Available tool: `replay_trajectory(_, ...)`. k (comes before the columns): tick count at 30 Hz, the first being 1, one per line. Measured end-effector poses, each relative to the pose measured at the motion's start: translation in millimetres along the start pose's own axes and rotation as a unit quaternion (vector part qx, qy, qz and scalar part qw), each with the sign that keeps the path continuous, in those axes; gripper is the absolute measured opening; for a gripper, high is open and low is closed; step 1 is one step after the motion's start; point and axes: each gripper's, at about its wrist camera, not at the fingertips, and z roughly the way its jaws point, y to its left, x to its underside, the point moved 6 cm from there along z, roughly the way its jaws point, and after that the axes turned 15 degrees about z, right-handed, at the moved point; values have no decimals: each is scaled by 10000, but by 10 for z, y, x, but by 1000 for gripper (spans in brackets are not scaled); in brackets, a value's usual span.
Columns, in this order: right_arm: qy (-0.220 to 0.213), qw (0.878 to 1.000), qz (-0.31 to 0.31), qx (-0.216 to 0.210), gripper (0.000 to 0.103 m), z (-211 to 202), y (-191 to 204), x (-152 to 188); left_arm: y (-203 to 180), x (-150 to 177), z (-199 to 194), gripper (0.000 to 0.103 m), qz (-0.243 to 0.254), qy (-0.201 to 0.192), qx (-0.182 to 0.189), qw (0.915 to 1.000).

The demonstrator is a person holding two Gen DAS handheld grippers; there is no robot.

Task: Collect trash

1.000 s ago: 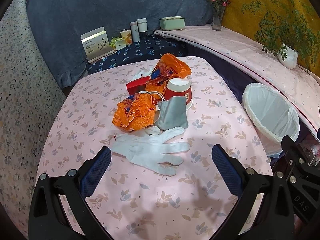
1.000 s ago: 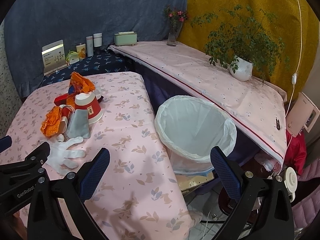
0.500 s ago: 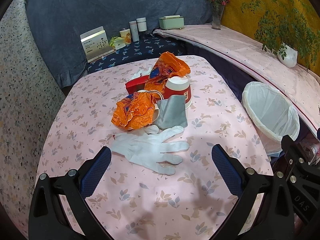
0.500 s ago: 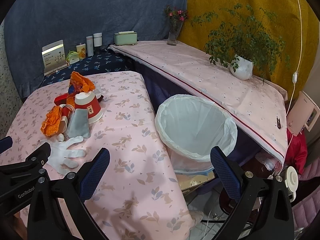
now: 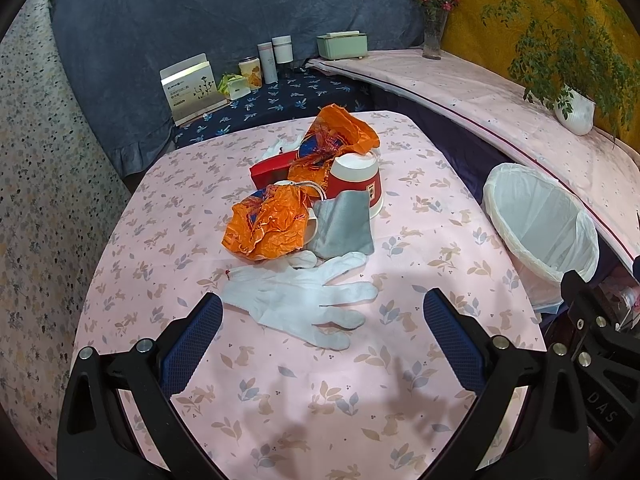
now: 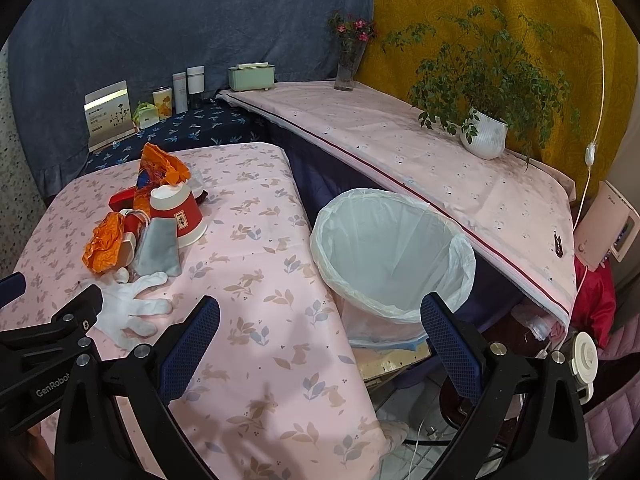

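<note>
A pile of trash lies on the pink table (image 5: pixel 280 408): a white glove (image 5: pixel 296 300), a grey mask (image 5: pixel 344 226), a crumpled orange wrapper (image 5: pixel 268 226), an upturned red paper cup (image 5: pixel 356 180), a second orange wrapper (image 5: pixel 336 136) and a red box (image 5: pixel 272 170). My left gripper (image 5: pixel 322 322) is open, just short of the glove. My right gripper (image 6: pixel 320 328) is open and empty over the table's right edge, beside the white-lined bin (image 6: pixel 392 252). The glove (image 6: pixel 128 306) and the cup (image 6: pixel 176 210) also show in the right wrist view.
The bin (image 5: pixel 540 224) stands right of the table, below its edge. A long pink-covered ledge (image 6: pixel 420 148) carries a potted plant (image 6: pixel 484 136) and a flower vase (image 6: pixel 348 64). A back shelf (image 5: pixel 280 96) holds a card box, bottles and a green box.
Both views have shifted only slightly. The left gripper has eased a little nearer the glove. Nothing was taken hold of or let go.
</note>
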Motion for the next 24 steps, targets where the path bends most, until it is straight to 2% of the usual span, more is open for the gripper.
replay_trajectory(24,-9,10000,13,-31,96,5,5,-17,-26,-15,4,96,19,11,0,10000)
